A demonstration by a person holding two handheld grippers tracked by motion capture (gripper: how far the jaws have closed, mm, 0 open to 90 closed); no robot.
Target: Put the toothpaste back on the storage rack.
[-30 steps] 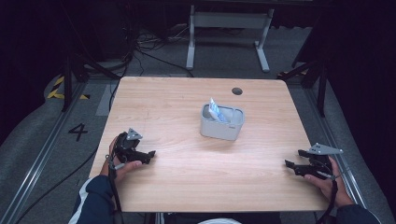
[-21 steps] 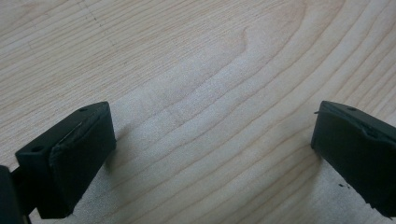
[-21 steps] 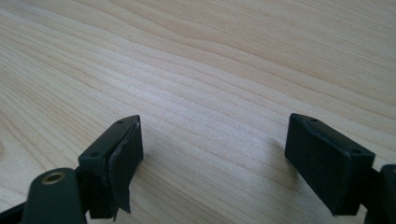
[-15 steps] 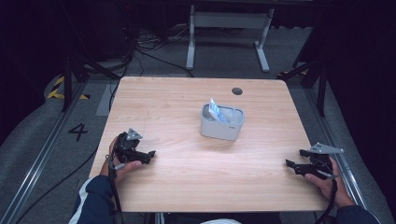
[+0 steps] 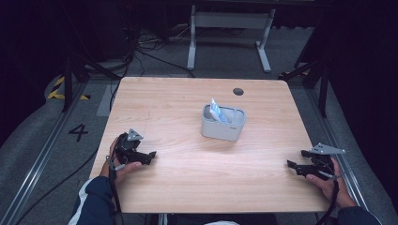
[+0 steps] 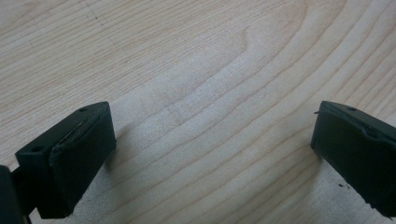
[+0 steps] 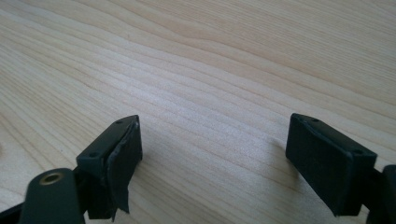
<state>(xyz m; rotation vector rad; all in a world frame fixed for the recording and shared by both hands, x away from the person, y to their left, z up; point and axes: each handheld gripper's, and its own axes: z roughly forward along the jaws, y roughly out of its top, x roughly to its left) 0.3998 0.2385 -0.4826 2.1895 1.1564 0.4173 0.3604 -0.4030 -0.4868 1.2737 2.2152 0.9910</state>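
A grey rectangular bin [image 5: 224,123] stands near the middle of the wooden table [image 5: 187,187], with a blue-and-white packet [image 5: 217,111] sticking up from its left end. My left gripper [image 5: 149,155] rests on the table at the near left, held by a hand, jaws pointing right. My right gripper [image 5: 292,166] rests at the near right edge, jaws pointing left. Both are open: in the left gripper view the left gripper [image 6: 210,149] has only bare wood between its jaws, and in the right gripper view the right gripper [image 7: 212,154] likewise holds nothing.
A dark round hole [image 5: 238,91] sits in the tabletop near the far right. Beyond the table stand a white metal frame [image 5: 230,28], cables and black stands on the grey floor. A floor mark "4" [image 5: 78,132] lies to the left.
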